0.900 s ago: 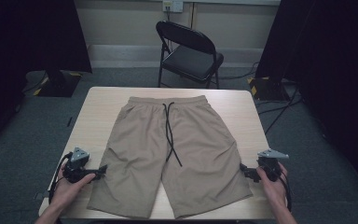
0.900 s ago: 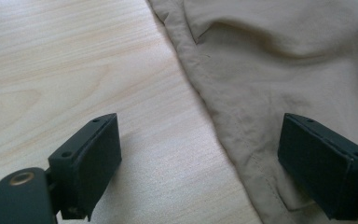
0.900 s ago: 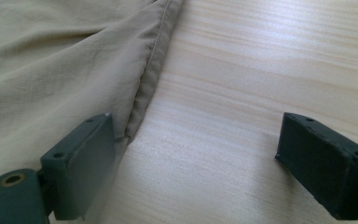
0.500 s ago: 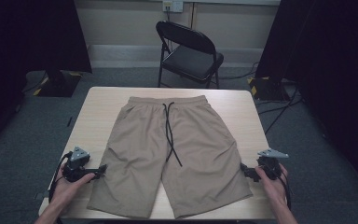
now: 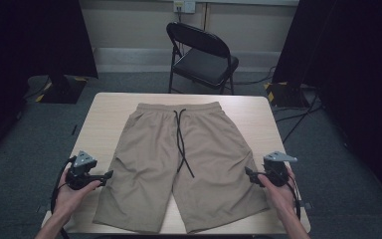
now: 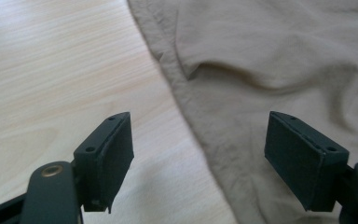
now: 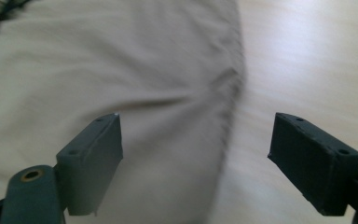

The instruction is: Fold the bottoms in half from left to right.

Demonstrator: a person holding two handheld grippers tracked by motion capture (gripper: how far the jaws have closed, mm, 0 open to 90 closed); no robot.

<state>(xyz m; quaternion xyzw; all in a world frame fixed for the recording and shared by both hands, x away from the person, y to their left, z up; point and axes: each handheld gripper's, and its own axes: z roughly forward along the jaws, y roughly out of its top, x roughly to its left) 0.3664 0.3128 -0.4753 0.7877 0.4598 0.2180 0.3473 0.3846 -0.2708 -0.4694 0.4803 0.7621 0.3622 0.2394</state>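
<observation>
Shorts: one pair of flat-spread khaki fabric shorts lies in the middle of the pale wooden table, waistband at the far side, both legs pointing toward the person.
Drawstring: one dark cord runs from the waistband down the middle seam, its two ends loose on the cloth.
Grippers: two. The left gripper sits just beside the outer edge of the left leg; the right gripper sits at the outer edge of the right leg.
Hands: two, the left hand and the right hand, each wrapped around its tool.
Chair: one black folding metal chair stands beyond the table's far edge.
Left gripper view: jaws spread wide, nothing between them; the shorts' side hem runs diagonally through the gap, with a pocket fold above.
Right gripper view: jaws spread wide and empty, straddling the blurred hem, cloth on one side and bare wood on the other.
High view: room floor, dark curtains and chair.
Writing: none readable.
</observation>
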